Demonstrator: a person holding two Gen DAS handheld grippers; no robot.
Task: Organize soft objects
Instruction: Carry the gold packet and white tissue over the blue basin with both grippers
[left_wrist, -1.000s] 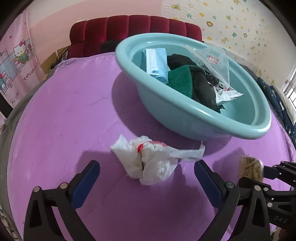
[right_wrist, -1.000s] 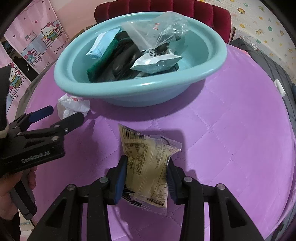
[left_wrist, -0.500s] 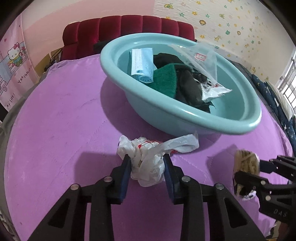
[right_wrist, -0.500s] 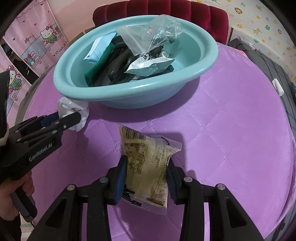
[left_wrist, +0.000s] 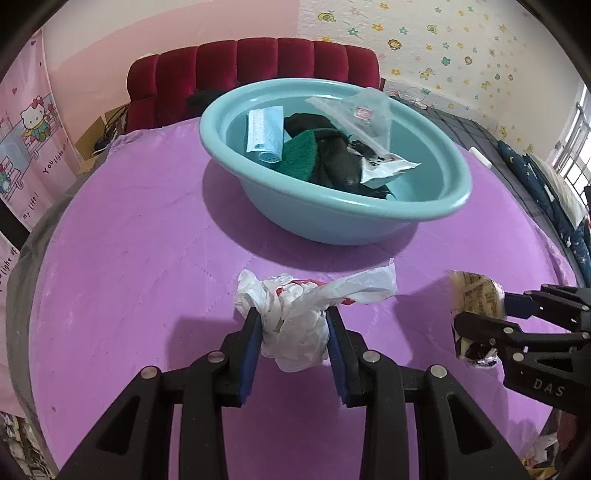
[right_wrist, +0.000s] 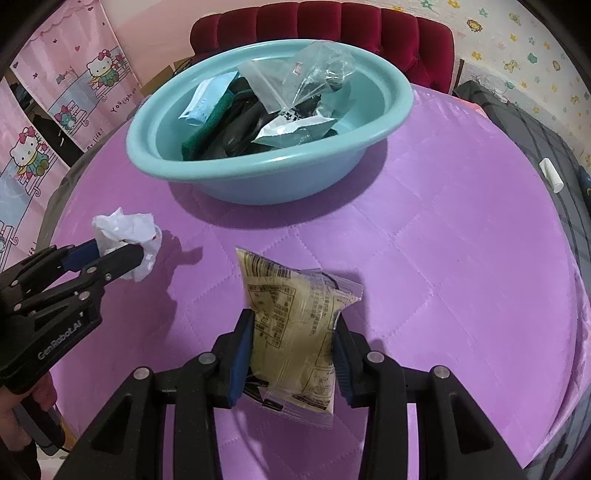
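A crumpled white plastic bag (left_wrist: 295, 317) hangs just above the purple quilt, and my left gripper (left_wrist: 293, 317) is shut on it. The same bag (right_wrist: 125, 240) shows in the right wrist view at the left, pinched by the left gripper (right_wrist: 110, 251). My right gripper (right_wrist: 295, 325) is shut on a yellowish sealed snack packet (right_wrist: 295, 321), lifted off the quilt; this packet (left_wrist: 474, 299) also shows at the right of the left wrist view. Beyond both stands a teal basin (left_wrist: 332, 214) holding a blue mask pack, green cloth, black items and clear bags.
A purple quilted cover (right_wrist: 443, 240) spreads over the bed. A dark red headboard (left_wrist: 251, 70) stands behind the basin (right_wrist: 258, 177). A small white tube (right_wrist: 550, 173) lies at the bed's right edge. Pink cartoon curtains hang at the left.
My left gripper went from wide open to shut on the white bag and lifted it slightly toward the basin. The right gripper kept its hold on the packet and rose a little.
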